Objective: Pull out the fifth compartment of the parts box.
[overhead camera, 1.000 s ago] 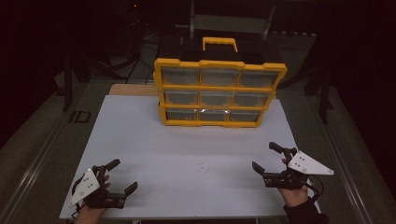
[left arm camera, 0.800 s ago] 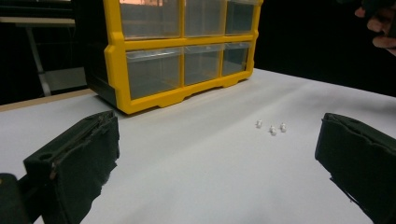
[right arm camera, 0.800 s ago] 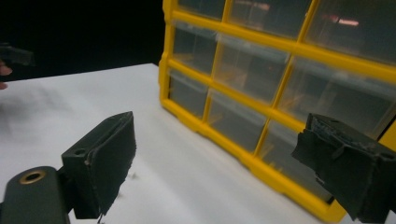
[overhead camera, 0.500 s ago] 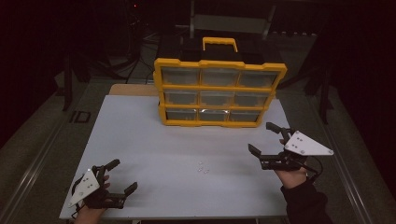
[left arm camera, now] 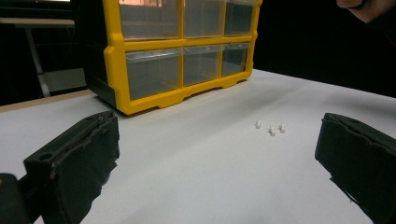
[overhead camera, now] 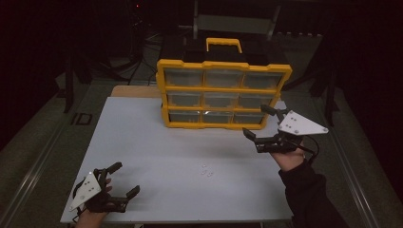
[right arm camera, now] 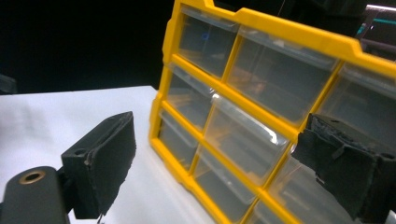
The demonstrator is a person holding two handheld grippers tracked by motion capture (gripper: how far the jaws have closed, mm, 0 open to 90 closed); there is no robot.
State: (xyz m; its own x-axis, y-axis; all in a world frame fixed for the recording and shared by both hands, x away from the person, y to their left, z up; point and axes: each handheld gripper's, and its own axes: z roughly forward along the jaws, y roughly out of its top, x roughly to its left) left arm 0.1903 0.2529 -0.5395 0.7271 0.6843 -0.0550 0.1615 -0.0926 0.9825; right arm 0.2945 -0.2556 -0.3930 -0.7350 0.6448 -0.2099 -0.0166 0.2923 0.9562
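From the high view, my right gripper is up by the lower right corner of the yellow drawer cabinet, jaws spread wide, nothing in them. Looks to me like I'm lining up on one of the bottom-row drawers, since that's what sits right ahead of the tips. My left gripper rests at the near left corner of the white table, also spread and empty, parked out of the way. The three small white bits lie loose on the table between the two grippers, nearer the left one's reach line.

Left gripper view: both pads apart, the small white bits sit ahead between them, well off. The cabinet stands farther back to the left.

Right gripper view: jaws released, the clear drawer fronts sit right between and just beyond the pads, not touching yet as far as I can tell. The view is tilted, so the hand is rolled.
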